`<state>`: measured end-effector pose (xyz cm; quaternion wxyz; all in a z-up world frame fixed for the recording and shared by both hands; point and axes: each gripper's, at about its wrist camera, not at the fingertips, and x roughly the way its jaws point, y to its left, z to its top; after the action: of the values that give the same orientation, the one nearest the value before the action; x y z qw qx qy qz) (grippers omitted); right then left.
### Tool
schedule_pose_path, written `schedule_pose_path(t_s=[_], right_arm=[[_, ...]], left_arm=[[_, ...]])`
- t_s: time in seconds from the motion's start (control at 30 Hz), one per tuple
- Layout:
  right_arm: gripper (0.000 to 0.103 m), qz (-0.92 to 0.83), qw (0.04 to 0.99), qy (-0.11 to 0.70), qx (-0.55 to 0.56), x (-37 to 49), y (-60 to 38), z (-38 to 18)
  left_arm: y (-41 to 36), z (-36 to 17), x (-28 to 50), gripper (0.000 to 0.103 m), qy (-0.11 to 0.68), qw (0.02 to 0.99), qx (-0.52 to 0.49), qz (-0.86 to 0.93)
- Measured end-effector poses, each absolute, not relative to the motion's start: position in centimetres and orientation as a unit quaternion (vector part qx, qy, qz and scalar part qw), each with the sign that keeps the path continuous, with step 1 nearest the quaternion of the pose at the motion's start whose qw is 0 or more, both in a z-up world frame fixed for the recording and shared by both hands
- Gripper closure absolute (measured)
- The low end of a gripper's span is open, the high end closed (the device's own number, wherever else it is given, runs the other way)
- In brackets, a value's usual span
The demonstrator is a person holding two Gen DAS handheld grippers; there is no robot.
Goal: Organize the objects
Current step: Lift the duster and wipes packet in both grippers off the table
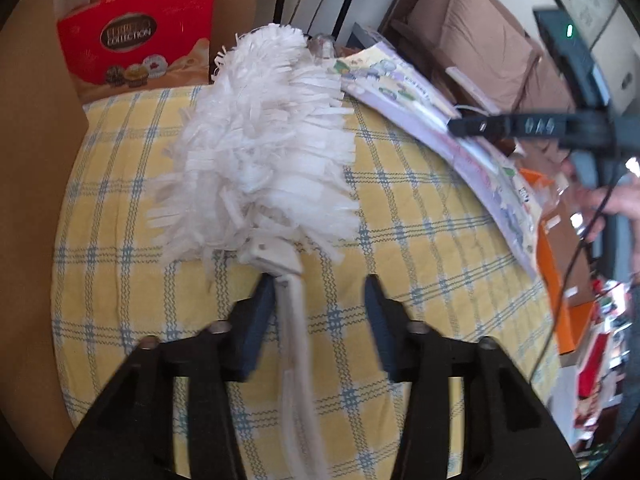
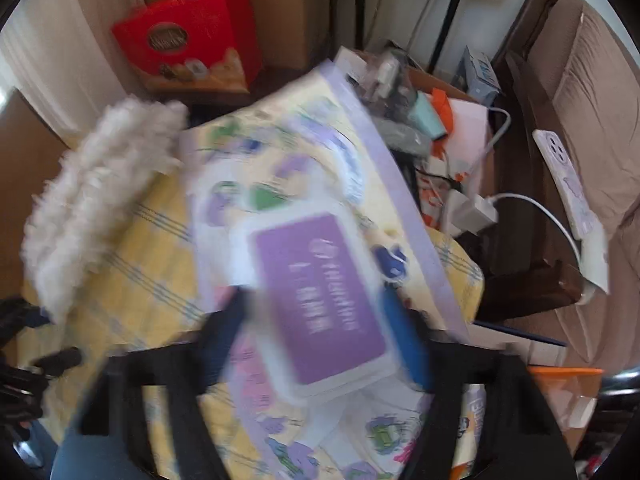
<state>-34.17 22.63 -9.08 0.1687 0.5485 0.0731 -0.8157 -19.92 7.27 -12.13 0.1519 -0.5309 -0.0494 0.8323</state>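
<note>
Left gripper [image 1: 320, 300] apart, duster [image 1: 256, 144] handle loose between fingers, touching left one; duster head over checked cloth [image 1: 420, 240]. Right gripper [image 2: 316, 320] clamped on wipes pack [image 2: 316, 296] at cloth's right edge.

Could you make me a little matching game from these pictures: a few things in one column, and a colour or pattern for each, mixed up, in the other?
Things:
1. feather duster
2. chocolate box
3. lid of the wet wipes pack
4. cloth on the table

Colours or patterns:
A. purple
B. yellow with blue checks
C. white and fluffy
D. red

Pairs: 1-C, 2-D, 3-A, 4-B
</note>
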Motion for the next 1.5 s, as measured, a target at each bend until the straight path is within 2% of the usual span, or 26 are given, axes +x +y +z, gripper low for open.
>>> schedule_pose_path(t_s=[0.03, 0.07, 0.13, 0.2, 0.27, 0.3, 0.33, 0.4, 0.5, 0.6, 0.77, 0.83, 0.97, 1.17, 1.3, 1.4, 1.5], right_arm=[[0.073, -0.815, 0.16, 0.067, 0.552, -34.2, 22.5, -8.8], [0.073, -0.813, 0.156, 0.065, 0.558, -34.2, 22.3, -8.7], [0.08, -0.806, 0.158, 0.055, 0.568, -34.2, 21.9, -8.6], [0.08, -0.805, 0.165, 0.052, 0.568, -33.9, 21.7, -8.3], [0.066, -0.814, 0.159, 0.057, 0.556, -33.8, 21.7, -7.7], [0.048, -0.821, 0.148, 0.061, 0.548, -34.0, 22.0, -7.3], [0.036, -0.829, 0.136, 0.066, 0.539, -34.2, 22.4, -6.9], [0.031, -0.838, 0.112, 0.075, 0.529, -34.8, 23.5, -6.8], [0.03, -0.832, 0.096, 0.067, 0.542, -36.9, 25.8, -7.9], [0.026, -0.824, 0.098, 0.044, 0.556, -38.3, 27.9, -9.5], [0.027, -0.803, 0.131, -0.015, 0.581, -38.7, 29.9, -10.9], [0.036, -0.795, 0.153, -0.037, 0.585, -38.2, 30.1, -10.9], [0.037, -0.779, 0.188, -0.047, 0.597, -36.8, 30.0, -10.7], [0.048, -0.734, 0.301, -0.062, 0.605, -32.8, 27.5, -10.7], [0.048, -0.723, 0.315, -0.067, 0.611, -31.5, 25.7, -12.3], [0.041, -0.726, 0.325, -0.106, 0.596, -31.4, 25.3, -13.1], [0.04, -0.732, 0.327, -0.135, 0.582, -31.2, 25.1, -13.3]], left_arm=[[7.5, -12.2, -19.9, 0.086, -0.034, 0.149, -0.531, 0.834], [7.5, -12.2, -19.9, 0.086, -0.033, 0.15, -0.53, 0.834], [7.3, -12.1, -19.9, 0.087, -0.038, 0.152, -0.532, 0.832], [6.9, -12.1, -19.8, 0.088, -0.047, 0.152, -0.533, 0.831], [6.4, -12.2, -19.8, 0.088, -0.065, 0.157, -0.535, 0.828], [6.2, -12.2, -19.8, 0.088, -0.078, 0.161, -0.534, 0.826], [5.9, -12.1, -19.8, 0.088, -0.085, 0.163, -0.534, 0.825], [5.7, -11.8, -19.9, 0.088, -0.095, 0.167, -0.535, 0.823], [5.4, -11.7, -20.0, 0.088, -0.104, 0.173, -0.537, 0.819], [5.1, -11.7, -20.1, 0.088, -0.12, 0.183, -0.538, 0.814], [5.4, -11.9, -20.1, 0.088, -0.136, 0.199, -0.544, 0.804], [5.8, -12.0, -20.1, 0.088, -0.142, 0.207, -0.544, 0.8], [6.9, -12.1, -20.3, 0.088, -0.145, 0.224, -0.548, 0.793], [7.6, -12.2, -20.8, 0.088, -0.149, 0.235, -0.548, 0.788], [7.9, -13.2, -21.7, 0.088, -0.158, 0.242, -0.561, 0.775], [7.6, -13.4, -22.1, 0.088, -0.171, 0.247, -0.565, 0.768], [7.5, -13.6, -22.4, 0.088, -0.177, 0.258, -0.566, 0.763]])
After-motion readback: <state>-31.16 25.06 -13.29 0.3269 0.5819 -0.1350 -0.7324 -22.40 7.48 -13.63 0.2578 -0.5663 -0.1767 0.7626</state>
